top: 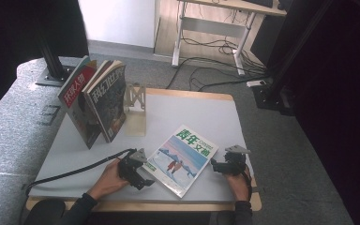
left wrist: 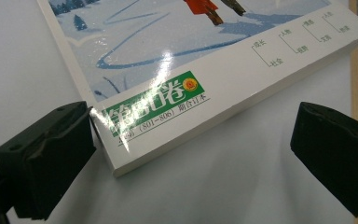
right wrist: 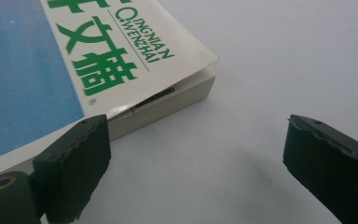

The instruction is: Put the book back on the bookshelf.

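The pale worktop [top: 206,112] carries a thick book [top: 183,159]; left gripper [top: 143,176] and right gripper [top: 218,165] flank it, jaws spread; close squarely on opposite edges before lifting.

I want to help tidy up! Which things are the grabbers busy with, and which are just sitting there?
Busy with: flat book, left gripper, right gripper, both open beside it.
Just sitting: two standing books, metal bookend, white mat.

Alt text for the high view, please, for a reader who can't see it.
A person's two tongs flank a thick book lying flat on a grey table, left tongs and right tongs both open. Behind, two magazines lean against a metal bookend.
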`<state>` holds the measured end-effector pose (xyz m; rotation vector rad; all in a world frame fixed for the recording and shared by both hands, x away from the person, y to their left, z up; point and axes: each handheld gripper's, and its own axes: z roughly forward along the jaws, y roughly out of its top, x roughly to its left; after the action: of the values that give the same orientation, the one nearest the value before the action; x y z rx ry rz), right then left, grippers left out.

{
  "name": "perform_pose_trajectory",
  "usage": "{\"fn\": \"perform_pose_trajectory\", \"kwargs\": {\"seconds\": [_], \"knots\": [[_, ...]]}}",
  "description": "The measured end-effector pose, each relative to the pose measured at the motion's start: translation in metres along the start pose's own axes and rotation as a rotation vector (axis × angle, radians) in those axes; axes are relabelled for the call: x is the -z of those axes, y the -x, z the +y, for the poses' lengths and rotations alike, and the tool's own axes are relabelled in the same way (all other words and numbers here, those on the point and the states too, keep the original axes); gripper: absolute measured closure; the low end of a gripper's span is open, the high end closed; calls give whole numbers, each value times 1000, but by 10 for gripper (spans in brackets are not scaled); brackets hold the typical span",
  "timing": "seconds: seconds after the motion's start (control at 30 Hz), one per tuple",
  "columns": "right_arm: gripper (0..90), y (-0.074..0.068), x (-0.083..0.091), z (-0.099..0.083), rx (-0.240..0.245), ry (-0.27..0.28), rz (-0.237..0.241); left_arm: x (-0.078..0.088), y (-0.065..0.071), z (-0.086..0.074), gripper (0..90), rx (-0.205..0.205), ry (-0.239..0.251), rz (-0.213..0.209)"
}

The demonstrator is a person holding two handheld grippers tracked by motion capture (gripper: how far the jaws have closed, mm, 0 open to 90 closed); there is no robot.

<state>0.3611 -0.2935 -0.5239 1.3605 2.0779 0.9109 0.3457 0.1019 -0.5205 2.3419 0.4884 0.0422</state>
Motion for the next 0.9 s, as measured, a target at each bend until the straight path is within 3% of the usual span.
{"fn": "perform_pose_trajectory", "kwargs": {"seconds": [0.1,0.2,0.37,0.43,0.6,0.9], "knots": [[72,-3,9,1,-24,24,26,0,1,0,0,-1,1,0],[71,-10,14,2,-45,40,90,0,3,-1,0,1,3,-1],[71,-25,6,5,-28,13,156,0,6,-2,0,1,7,3],[68,-34,-3,6,-22,-21,181,1,8,-3,0,1,7,4],[80,-37,-10,8,-51,-31,220,1,11,-4,0,2,11,1],[72,-43,-14,14,-28,-21,190,3,14,-7,0,31,32,-22]]}}
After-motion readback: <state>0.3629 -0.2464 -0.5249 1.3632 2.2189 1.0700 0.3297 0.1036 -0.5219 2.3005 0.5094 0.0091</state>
